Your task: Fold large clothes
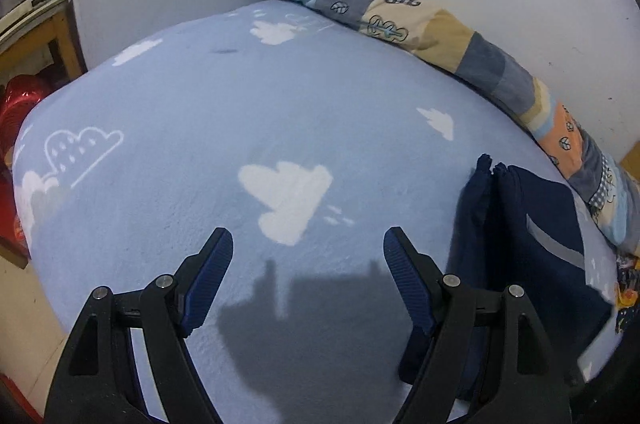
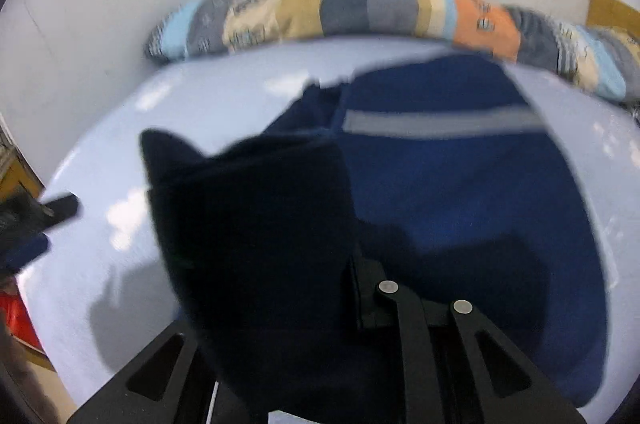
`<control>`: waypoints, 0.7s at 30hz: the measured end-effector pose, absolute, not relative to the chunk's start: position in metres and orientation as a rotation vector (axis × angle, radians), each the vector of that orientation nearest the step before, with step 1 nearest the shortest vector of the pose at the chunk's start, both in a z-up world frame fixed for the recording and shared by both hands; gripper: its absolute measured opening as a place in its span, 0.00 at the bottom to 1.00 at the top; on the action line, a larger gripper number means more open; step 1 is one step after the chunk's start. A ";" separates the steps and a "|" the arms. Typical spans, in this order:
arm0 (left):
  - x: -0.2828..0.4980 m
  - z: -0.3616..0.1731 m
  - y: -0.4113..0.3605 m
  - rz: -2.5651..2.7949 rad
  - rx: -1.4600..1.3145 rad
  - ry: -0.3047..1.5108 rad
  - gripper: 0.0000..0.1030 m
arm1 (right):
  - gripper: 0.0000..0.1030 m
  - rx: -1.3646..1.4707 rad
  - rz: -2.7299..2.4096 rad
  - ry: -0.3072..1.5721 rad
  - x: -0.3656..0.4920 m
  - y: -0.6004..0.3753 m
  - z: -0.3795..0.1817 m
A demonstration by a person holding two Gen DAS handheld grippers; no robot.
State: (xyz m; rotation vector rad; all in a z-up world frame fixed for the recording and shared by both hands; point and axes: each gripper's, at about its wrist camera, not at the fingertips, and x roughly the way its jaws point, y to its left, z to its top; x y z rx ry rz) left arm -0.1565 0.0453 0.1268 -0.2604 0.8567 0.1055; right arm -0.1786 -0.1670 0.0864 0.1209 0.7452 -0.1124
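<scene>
Pale-blue fleece with white clouds covers the bed (image 1: 168,111) beneath us. Our left gripper (image 1: 308,264) hovers over bare fleece, its jaws spread wide and holding nothing. To its right lies the navy garment (image 1: 536,224) with a grey stripe, near the patchwork bolster (image 1: 440,27) along the wall. Our right gripper (image 2: 344,264) is clamped on a dark fold of that garment, lifted above the rest.
</scene>
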 end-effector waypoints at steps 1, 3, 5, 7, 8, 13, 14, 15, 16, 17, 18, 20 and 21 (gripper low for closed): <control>-0.157 0.128 0.045 0.100 -0.264 0.855 0.76 | 0.16 0.116 -0.098 0.738 -0.180 -0.163 0.089; -0.155 0.129 0.045 0.094 -0.263 0.859 0.76 | 0.16 0.090 -0.082 0.764 -0.179 -0.154 0.082; -0.155 0.128 0.045 0.094 -0.266 0.865 0.76 | 0.19 0.012 -0.090 0.821 -0.179 -0.143 0.060; -0.158 0.129 0.046 0.096 -0.276 0.867 0.76 | 0.25 -0.045 -0.096 0.855 -0.178 -0.140 0.042; -0.158 0.129 0.046 0.095 -0.277 0.867 0.76 | 0.25 -0.082 -0.096 0.831 -0.182 -0.136 0.041; -0.157 0.128 0.042 0.092 -0.260 0.870 0.76 | 0.31 -0.094 -0.075 0.839 -0.192 -0.132 0.044; -0.157 0.127 0.040 0.090 -0.260 0.873 0.76 | 0.32 -0.097 -0.069 0.841 -0.194 -0.131 0.044; -0.156 0.127 0.038 0.088 -0.258 0.876 0.76 | 0.34 -0.108 -0.065 0.840 -0.196 -0.130 0.045; -0.156 0.127 0.037 0.086 -0.256 0.876 0.76 | 0.37 -0.128 -0.058 0.836 -0.201 -0.127 0.046; -0.156 0.128 0.036 0.085 -0.251 0.874 0.76 | 0.39 -0.146 -0.049 0.833 -0.204 -0.123 0.047; -0.156 0.128 0.035 0.084 -0.247 0.871 0.76 | 0.43 -0.168 -0.040 0.828 -0.208 -0.119 0.047; -0.156 0.129 0.034 0.084 -0.245 0.866 0.76 | 0.48 -0.199 0.015 0.827 -0.219 -0.111 0.048; -0.157 0.130 0.033 0.084 -0.245 0.866 0.76 | 0.55 -0.208 0.050 0.831 -0.226 -0.108 0.049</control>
